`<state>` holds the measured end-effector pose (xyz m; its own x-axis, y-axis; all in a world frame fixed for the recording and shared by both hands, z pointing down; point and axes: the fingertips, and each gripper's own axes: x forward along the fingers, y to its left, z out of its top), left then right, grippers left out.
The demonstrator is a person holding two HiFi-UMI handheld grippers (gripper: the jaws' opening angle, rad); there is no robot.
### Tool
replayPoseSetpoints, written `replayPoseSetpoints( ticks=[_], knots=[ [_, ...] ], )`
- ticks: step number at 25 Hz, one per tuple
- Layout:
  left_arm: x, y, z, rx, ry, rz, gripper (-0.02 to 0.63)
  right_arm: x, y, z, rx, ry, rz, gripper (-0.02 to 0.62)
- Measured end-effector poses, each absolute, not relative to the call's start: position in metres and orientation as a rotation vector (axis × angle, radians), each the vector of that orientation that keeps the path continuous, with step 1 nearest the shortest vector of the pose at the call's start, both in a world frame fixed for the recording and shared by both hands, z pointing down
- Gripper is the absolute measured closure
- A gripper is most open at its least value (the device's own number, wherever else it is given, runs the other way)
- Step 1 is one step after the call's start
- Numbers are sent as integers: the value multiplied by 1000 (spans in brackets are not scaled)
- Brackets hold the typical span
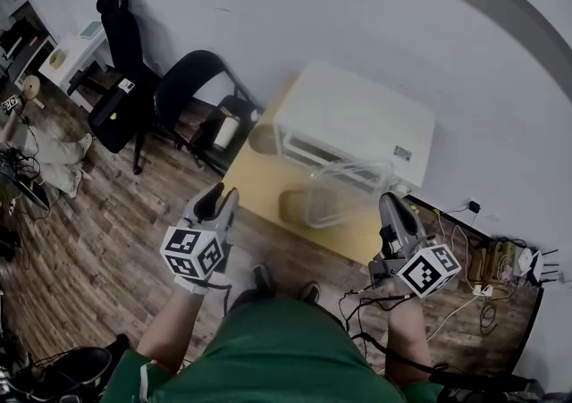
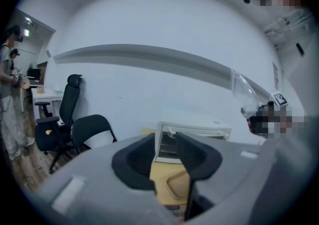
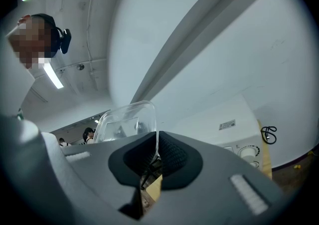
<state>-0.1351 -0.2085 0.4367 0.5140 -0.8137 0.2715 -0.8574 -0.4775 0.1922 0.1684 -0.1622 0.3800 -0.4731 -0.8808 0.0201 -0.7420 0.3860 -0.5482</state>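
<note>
The clear plastic container [image 1: 344, 185] is hard to make out in the head view, its thin rounded walls fading against the white oven [image 1: 357, 115]; its near rim is pinched between the closed, ribbed pads of the right gripper [image 1: 391, 205], above the yellow table [image 1: 255, 180]; the left gripper [image 1: 219, 198] is held parted, with nothing gripped.

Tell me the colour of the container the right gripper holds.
Clear, colourless container; best in the right gripper view.
</note>
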Motion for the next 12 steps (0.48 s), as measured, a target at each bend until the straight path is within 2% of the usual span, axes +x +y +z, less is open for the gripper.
replayPoseSetpoints(
  ticks=[12],
  knots=[
    [-143,-215,441,2460,-1385,215,479,161,-165,385,-1445,2361,-731,580]
  ],
)
